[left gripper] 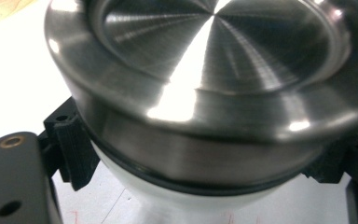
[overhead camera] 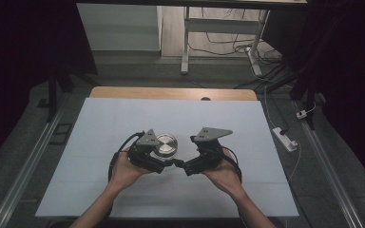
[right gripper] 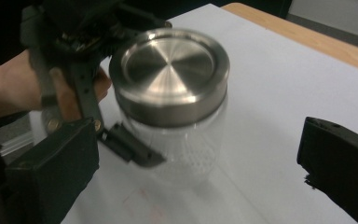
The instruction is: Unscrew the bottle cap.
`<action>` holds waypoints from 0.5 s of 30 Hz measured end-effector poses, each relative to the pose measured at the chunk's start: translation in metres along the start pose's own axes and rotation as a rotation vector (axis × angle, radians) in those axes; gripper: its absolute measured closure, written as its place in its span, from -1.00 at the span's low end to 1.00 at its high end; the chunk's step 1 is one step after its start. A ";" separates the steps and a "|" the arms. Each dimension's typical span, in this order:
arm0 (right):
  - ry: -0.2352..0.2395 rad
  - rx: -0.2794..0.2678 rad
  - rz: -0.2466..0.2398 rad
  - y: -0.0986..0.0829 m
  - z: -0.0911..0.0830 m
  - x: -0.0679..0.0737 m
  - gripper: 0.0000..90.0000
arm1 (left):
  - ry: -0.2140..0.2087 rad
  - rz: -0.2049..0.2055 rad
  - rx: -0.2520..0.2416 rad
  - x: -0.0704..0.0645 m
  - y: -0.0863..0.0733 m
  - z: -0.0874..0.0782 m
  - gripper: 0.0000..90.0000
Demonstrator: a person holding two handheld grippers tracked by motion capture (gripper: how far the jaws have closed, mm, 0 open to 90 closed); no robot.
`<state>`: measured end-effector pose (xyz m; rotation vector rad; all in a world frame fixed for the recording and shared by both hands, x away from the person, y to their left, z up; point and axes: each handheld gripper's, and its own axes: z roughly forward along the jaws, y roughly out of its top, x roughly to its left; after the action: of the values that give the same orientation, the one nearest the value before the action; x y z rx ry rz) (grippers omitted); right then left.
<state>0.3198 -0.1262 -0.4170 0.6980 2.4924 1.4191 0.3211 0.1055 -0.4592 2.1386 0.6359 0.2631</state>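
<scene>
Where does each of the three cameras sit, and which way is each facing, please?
High view: above the person's side, looking forward and down on the white table; both hands and grippers enter from below.
Left gripper view: rides the left gripper, close on the jar between its jaws.
Right gripper view: rides the right gripper, facing the jar, with the left hand behind.
All share the jar's steel lid.
</scene>
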 end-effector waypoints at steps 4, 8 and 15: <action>-0.007 -0.001 -0.006 0.012 0.012 0.004 -1.00 | -0.002 0.000 -0.002 -0.001 0.000 0.000 -0.66; -0.008 -0.007 -0.018 0.020 0.022 0.008 -1.00 | -0.005 -0.003 0.001 -0.001 0.000 0.002 -0.66; -0.048 0.002 -0.038 0.028 0.040 0.018 -0.94 | -0.003 -0.006 0.003 -0.002 0.000 0.003 -0.66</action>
<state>0.3282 -0.0750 -0.4127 0.6726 2.4581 1.3708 0.3207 0.1029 -0.4612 2.1390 0.6417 0.2562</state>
